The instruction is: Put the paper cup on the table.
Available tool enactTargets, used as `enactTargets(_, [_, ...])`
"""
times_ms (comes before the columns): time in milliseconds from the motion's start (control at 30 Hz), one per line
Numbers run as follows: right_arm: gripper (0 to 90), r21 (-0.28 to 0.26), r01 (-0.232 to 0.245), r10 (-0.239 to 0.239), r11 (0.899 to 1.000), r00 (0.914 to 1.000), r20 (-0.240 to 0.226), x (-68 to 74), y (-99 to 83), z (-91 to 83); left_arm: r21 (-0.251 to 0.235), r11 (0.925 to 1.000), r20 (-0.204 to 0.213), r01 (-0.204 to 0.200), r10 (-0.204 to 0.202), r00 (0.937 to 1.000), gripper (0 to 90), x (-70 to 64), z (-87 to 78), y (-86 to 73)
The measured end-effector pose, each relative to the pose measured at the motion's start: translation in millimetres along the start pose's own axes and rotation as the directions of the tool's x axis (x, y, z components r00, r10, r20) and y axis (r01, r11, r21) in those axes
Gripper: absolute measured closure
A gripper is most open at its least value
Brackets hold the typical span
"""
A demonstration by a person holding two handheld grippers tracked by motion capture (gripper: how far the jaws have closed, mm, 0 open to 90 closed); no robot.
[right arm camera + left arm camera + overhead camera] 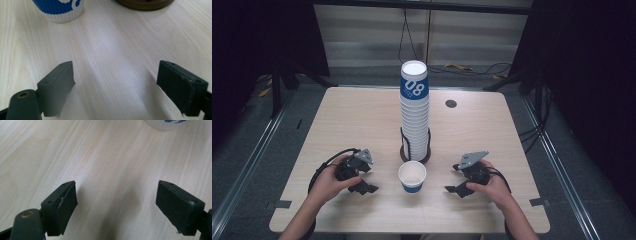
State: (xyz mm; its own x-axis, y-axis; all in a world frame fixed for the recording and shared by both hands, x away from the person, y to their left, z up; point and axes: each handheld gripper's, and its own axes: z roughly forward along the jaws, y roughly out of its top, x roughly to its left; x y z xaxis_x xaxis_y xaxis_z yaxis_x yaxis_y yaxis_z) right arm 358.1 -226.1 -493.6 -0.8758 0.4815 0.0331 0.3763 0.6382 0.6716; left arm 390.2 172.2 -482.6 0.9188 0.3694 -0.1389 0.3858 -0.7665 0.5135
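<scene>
Both tongs [363, 176] [459, 178] gape beside single cup [412, 176].

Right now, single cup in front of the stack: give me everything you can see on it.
The single cup is a small paper-looking cup, white inside, with a white rim and a blue band with white print around a ribbed lower wall. It stands upright, mouth up, and looks empty. It rests on the wooden table just in front of the tall cup stack and its dark holder base, apart from both. It sits between the left gripper and right gripper; neither touches it.
</scene>
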Motion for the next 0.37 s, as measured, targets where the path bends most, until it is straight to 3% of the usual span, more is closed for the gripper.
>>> enactTargets(367, [13.6, 0.012, 0.003, -0.003, 1.0, 1.0, 0.006, -1.3, -0.9, 2.4, -0.032, 0.9995, -0.011, 0.0, -0.001, 0.9999, 16.9, -1.1, 3.0, -9.8])
